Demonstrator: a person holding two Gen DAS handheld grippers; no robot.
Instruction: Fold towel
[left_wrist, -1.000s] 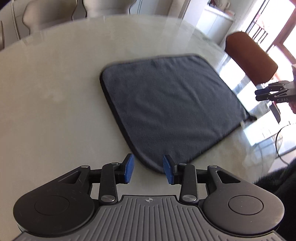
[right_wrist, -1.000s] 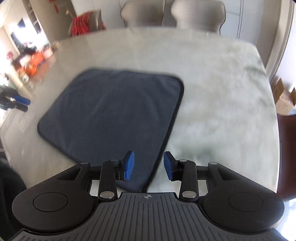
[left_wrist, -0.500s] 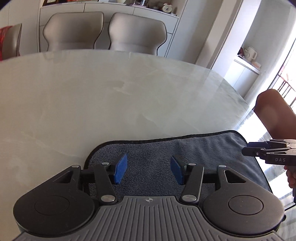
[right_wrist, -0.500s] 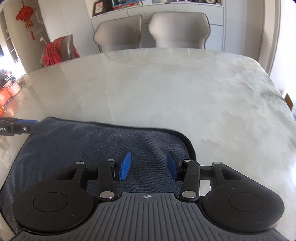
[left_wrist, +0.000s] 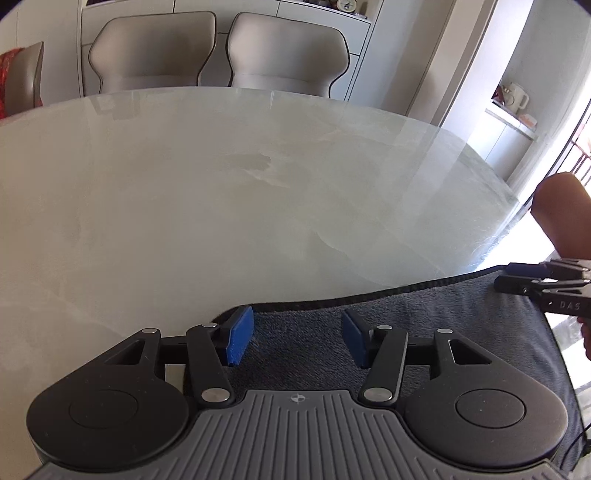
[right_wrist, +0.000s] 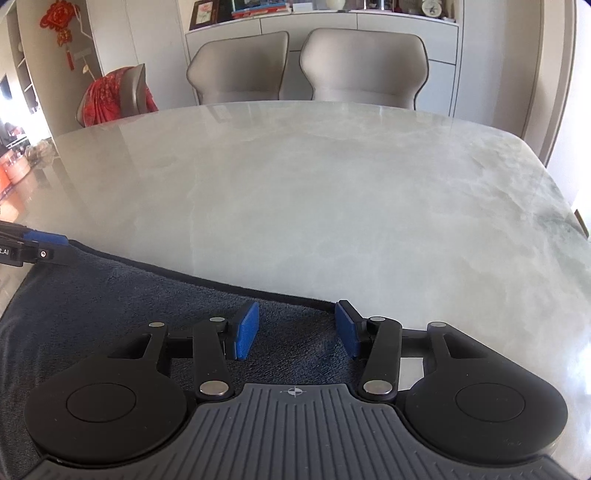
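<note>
While both grippers point down at the table's near side, each wrist view shows one far corner of the towel.

Left wrist view, towel: the dark grey towel (left_wrist: 424, 325) lies flat on the pale marble table (left_wrist: 240, 206), its black-bound far edge running from below the left pad toward the table's right edge.
Left wrist view, left gripper: the left gripper (left_wrist: 297, 338) has its jaws apart over the towel's far left corner; nothing is pinched, and they opened wider earlier in the last second.
Left wrist view, right gripper: the right gripper (left_wrist: 517, 278) enters from the right, over the towel's far edge; its jaw state cannot be told here.
Left wrist view, background: two grey chairs (left_wrist: 221, 51) stand behind the table's far edge.

Right wrist view, towel: the towel (right_wrist: 110, 295) fills the lower left, its far right corner between the blue pads.
Right wrist view, right gripper: the right gripper (right_wrist: 297, 332) has its jaws apart and clamps nothing; they too opened wider earlier in the last second.
Right wrist view, left gripper: the left gripper (right_wrist: 48, 247) shows at the left border above the towel's other far corner.
Right wrist view, table: bare marble (right_wrist: 351, 206) reaches to the far edge.
</note>
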